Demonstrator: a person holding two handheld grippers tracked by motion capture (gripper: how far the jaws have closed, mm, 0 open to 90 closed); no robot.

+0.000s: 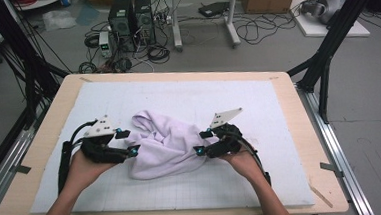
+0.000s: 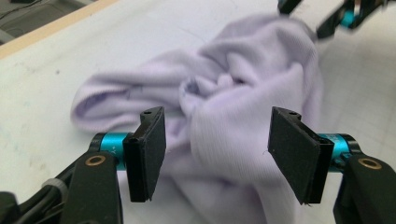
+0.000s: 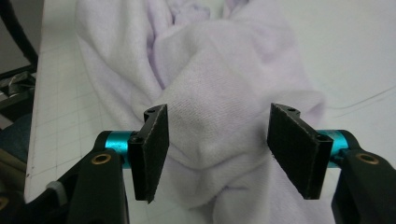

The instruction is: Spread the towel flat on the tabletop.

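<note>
Both forearms reach in, the left gripper (image 1: pixel 126 142) and right gripper (image 1: pixel 203 141) flanking a crumpled lavender cloth (image 1: pixel 163 144) on the white mat (image 1: pixel 258 108), jaws apart, gripping nothing.

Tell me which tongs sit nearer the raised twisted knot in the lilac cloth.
Left, though not by much. The left tongs stand open at the cloth's left edge, beside the knot. The right tongs stand open at its right edge, farther from it.
</note>
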